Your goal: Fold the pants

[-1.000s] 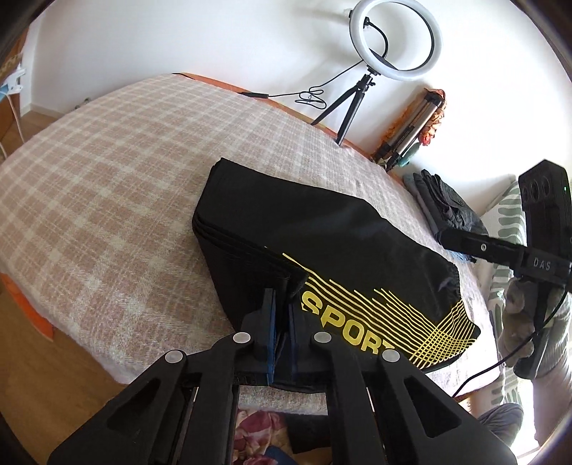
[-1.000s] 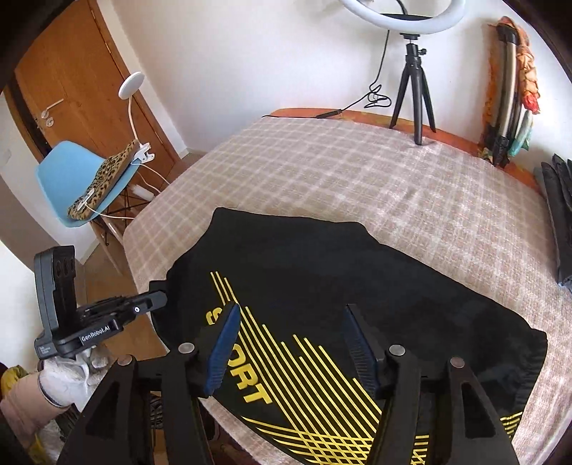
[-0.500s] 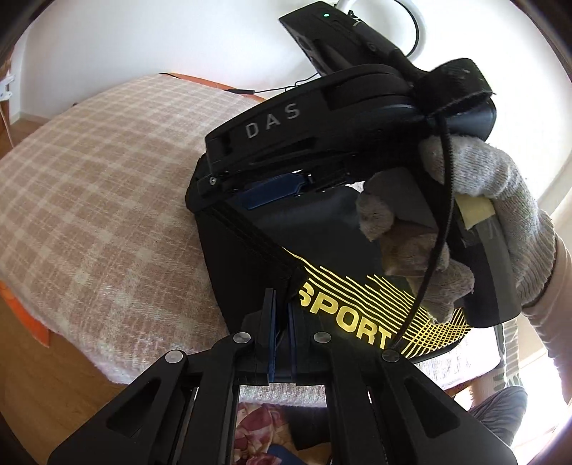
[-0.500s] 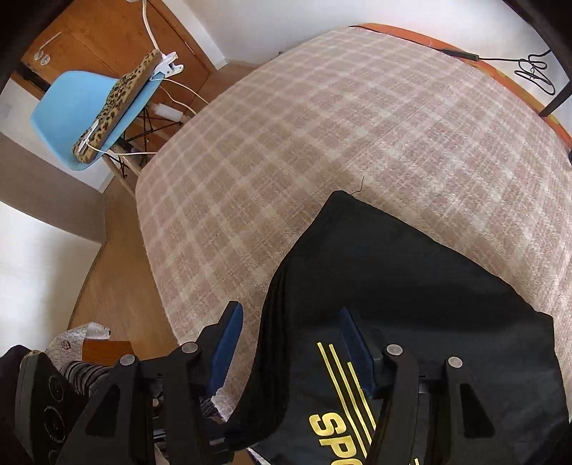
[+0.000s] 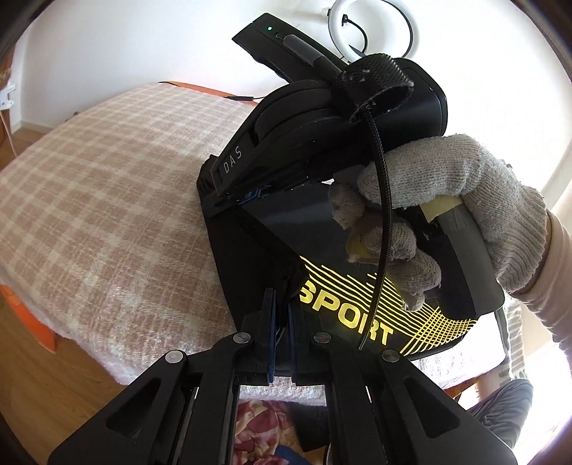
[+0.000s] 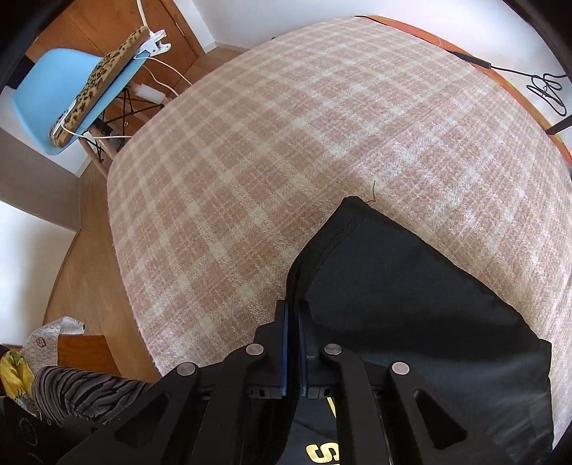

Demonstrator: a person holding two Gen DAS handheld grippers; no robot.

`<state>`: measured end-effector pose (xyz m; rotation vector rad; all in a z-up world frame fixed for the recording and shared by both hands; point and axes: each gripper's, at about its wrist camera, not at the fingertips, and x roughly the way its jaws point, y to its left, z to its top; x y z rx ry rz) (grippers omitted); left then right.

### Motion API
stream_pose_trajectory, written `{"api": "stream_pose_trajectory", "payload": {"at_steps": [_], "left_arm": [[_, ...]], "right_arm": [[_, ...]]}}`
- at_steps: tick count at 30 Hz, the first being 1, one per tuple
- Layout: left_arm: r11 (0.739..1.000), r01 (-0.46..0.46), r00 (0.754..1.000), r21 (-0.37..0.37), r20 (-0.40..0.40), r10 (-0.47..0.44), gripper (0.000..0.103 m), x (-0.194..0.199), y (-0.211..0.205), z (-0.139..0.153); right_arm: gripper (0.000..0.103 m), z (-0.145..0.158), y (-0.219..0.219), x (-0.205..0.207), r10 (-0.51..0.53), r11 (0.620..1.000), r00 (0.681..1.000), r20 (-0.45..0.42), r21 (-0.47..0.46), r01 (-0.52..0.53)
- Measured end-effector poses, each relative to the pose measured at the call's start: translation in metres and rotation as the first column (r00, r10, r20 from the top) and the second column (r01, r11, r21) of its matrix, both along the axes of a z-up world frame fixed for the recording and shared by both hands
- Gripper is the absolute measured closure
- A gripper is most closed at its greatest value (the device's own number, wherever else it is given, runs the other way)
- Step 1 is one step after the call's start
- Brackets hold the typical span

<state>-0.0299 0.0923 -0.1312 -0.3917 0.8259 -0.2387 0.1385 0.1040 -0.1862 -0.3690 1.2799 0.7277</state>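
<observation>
Left tool (image 5: 280,311) clamped on black pants (image 5: 321,232) near edge, right tool (image 6: 292,343) pinching their stacked side edge, checked blanket (image 6: 286,143) beneath

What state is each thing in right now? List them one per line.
Black sport pants with yellow print: folded, lying on the bed, edge pinched at two spots.
Left gripper: jaws shut on the pants' near edge.
Right gripper: jaws shut on the pants' side edge.
Gloved right hand: wrapped around the right gripper's handle.
Checked beige bed cover: spread flat.
Ring light: lit.
</observation>
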Motion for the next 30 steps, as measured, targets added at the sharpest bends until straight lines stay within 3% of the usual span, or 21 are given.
{"api": "stream_pose_trajectory", "payload": {"at_steps": [9,15,24,30], "left_arm": [[0.998,0.050,0.997,-0.041,0.053,-0.048,0.100,-0.001,-0.016,0.024],[0.993,0.112,0.989,-0.028,0.097,-0.108,0.100,0.001,-0.047,0.044],[0.965,0.260,0.961,-0.027,0.108,-0.256,0.100,0.013,-0.117,0.049],[0.936,0.352,0.934,-0.033,0.085,-0.348,0.100,0.023,-0.170,0.042]], "right_arm": [[0.101,0.044,-0.050,-0.006,-0.075,0.989,0.996,0.047,0.128,0.068],[0.102,0.073,-0.103,-0.010,-0.147,0.973,0.985,0.085,0.191,0.129],[0.102,0.091,-0.208,-0.015,-0.285,0.940,0.951,0.116,0.227,0.254],[0.102,0.084,-0.288,-0.018,-0.390,0.902,0.915,0.102,0.245,0.357]]}}
